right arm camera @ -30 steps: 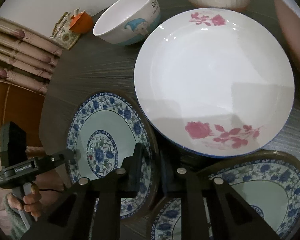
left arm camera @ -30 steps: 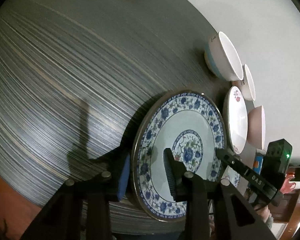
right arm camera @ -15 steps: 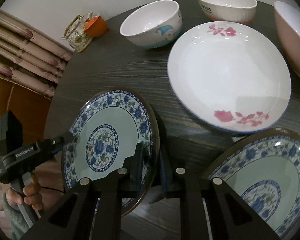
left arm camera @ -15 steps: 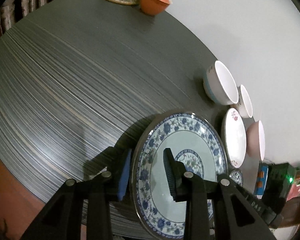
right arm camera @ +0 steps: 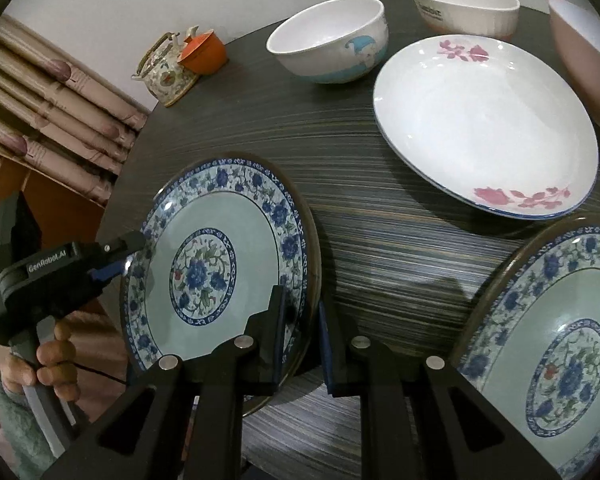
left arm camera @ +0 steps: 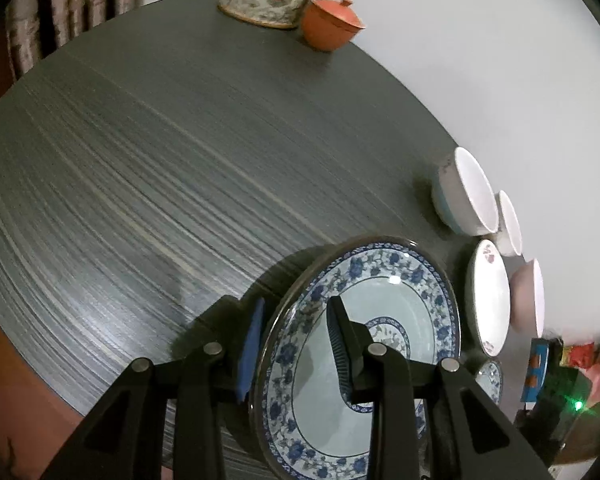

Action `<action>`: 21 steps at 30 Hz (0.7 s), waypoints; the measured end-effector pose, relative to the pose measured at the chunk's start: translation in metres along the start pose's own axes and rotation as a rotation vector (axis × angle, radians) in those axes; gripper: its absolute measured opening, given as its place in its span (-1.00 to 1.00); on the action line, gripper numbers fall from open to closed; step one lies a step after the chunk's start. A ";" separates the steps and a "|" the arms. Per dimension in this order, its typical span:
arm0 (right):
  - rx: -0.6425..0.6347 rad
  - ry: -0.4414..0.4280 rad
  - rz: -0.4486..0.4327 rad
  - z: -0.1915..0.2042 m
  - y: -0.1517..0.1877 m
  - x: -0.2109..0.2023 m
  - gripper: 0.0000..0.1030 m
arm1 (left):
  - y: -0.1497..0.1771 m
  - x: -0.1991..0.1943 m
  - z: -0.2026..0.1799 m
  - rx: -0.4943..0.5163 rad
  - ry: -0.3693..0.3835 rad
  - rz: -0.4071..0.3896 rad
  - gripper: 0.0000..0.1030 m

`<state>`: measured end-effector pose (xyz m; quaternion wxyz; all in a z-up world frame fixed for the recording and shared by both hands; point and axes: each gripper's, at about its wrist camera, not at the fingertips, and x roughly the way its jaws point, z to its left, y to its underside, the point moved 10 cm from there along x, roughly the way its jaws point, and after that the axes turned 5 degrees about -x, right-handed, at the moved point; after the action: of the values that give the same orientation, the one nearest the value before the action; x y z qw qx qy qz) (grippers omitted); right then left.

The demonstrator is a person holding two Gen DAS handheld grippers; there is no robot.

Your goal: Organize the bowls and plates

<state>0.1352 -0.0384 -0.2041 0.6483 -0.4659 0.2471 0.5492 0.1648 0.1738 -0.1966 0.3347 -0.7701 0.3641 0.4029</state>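
Observation:
A blue-and-white floral plate (right arm camera: 204, 276) hangs tilted over the near left part of the dark round table (right arm camera: 380, 248), gripped at two opposite rims. My right gripper (right arm camera: 302, 312) is shut on its right rim. My left gripper (left arm camera: 296, 320) is shut on the other rim, one pad under the plate (left arm camera: 364, 360) and one finger across its face. In the right wrist view the left gripper (right arm camera: 128, 252) shows at that rim, held by a hand. A second blue-and-white plate (right arm camera: 560, 340) lies at the lower right.
A white plate with pink roses (right arm camera: 484, 120) lies beyond. Behind it stand a white bowl with a blue cartoon (right arm camera: 328, 48), a cream bowl (right arm camera: 464, 8) and a pink bowl (right arm camera: 580, 64). A floral teapot (right arm camera: 166, 68) and an orange cup (right arm camera: 204, 52) sit at the far edge.
Both grippers have drawn back and up with the blue-and-white plate, away from the rose plate. More of the table, the teapot and the orange cup have come into view.

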 end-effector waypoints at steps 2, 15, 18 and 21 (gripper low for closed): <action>-0.008 0.007 -0.006 0.004 0.002 0.004 -0.69 | -0.001 0.002 0.006 -0.009 -0.016 0.001 -0.39; 0.001 0.025 -0.003 0.009 0.008 0.019 -0.68 | -0.004 0.006 0.009 0.006 -0.028 -0.010 -0.39; 0.008 0.027 -0.004 0.008 0.008 0.019 -0.68 | -0.005 0.007 0.011 0.005 -0.032 -0.010 -0.39; 0.011 0.029 -0.004 0.008 0.007 0.021 -0.68 | -0.005 0.009 0.012 0.005 -0.043 -0.008 -0.39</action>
<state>0.1330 -0.0212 -0.2201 0.6484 -0.4707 0.2586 0.5396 0.1679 0.1831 -0.2090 0.3461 -0.7619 0.3548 0.4170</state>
